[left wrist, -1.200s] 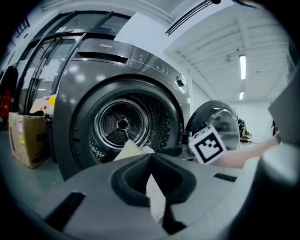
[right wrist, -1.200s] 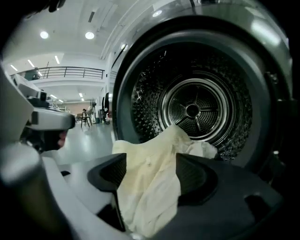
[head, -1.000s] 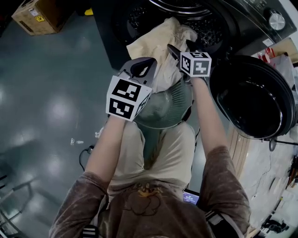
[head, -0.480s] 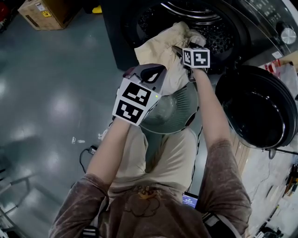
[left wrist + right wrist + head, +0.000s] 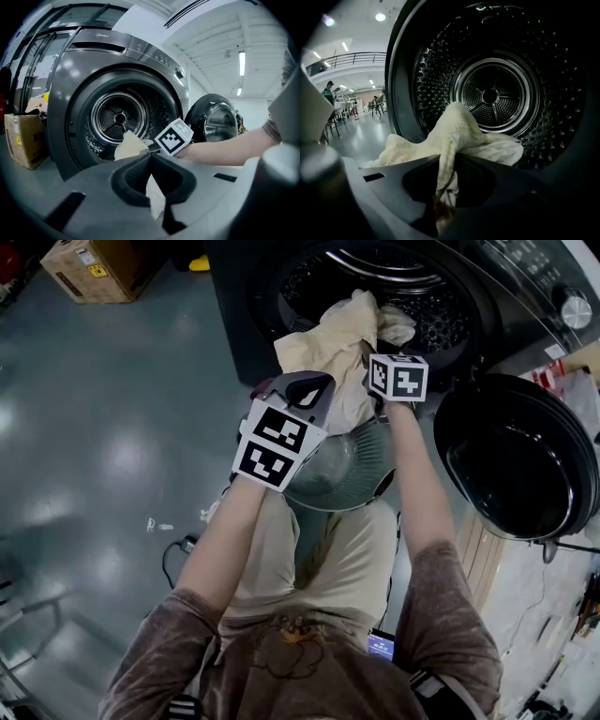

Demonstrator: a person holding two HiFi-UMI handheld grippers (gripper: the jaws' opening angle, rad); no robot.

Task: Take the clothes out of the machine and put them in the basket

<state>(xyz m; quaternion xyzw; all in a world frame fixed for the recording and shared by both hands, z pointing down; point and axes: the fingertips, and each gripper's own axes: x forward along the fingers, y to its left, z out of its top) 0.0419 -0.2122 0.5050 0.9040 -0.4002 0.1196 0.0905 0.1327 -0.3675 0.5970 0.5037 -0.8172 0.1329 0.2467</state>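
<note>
L gripper & R gripper, jaws just closed, both clamp cream cloth at drum rim; open floor alongside.

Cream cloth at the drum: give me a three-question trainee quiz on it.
1. True or false: the machine's door stands open.
2. The cream cloth is: A flat on the floor; B spilling from the drum; C draped over the door.
3. Which grippers grip the cloth?
Key: 1 true. 2 B. 3 Both: the left gripper is shut on it; the right gripper's jaws have just closed on it.
</note>
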